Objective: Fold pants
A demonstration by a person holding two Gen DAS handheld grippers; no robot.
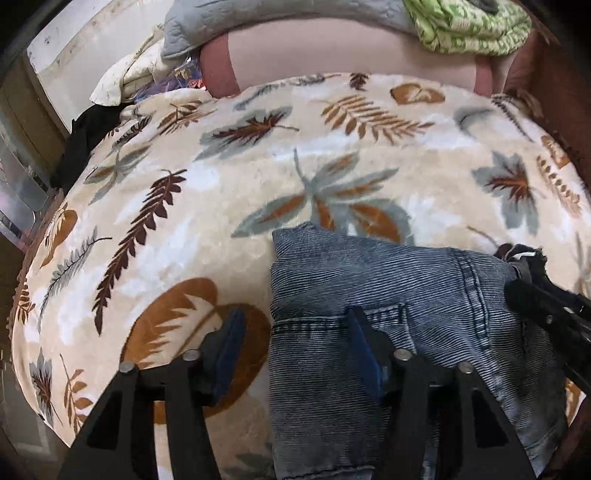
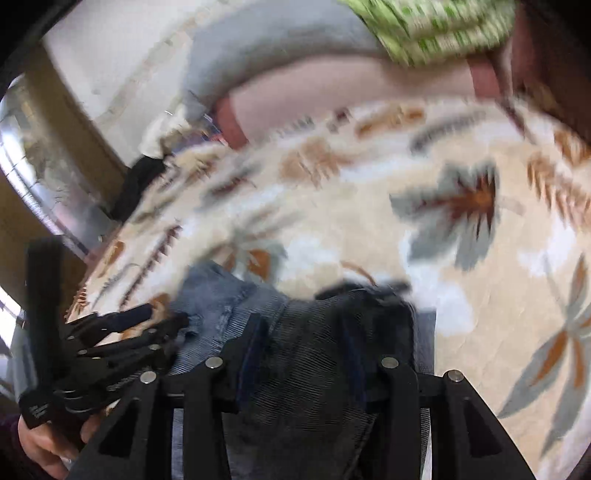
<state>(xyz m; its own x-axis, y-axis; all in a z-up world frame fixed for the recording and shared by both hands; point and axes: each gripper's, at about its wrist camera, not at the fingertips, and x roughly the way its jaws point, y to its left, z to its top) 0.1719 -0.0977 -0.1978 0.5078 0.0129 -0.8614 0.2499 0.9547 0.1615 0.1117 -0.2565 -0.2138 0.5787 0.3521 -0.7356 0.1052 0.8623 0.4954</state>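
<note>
Fingers [image 1: 236, 354] of the left gripper [image 1: 295, 350] stand apart, released: one blue pad hangs over the blanket [image 1: 184, 229], the other over the pants' [image 1: 388, 295] edge, pressing nothing. In the right wrist view the right gripper [image 2: 310, 354] has its fingers [image 2: 247, 354] clenched on a dark fold of the pants. These denim pants lie bunched on the blanket's near side. Beyond the pants stretches leaf-printed blanket, then a pink pillow [image 1: 332, 55] and a green patterned cloth [image 1: 469, 26] at its far edge.
</note>
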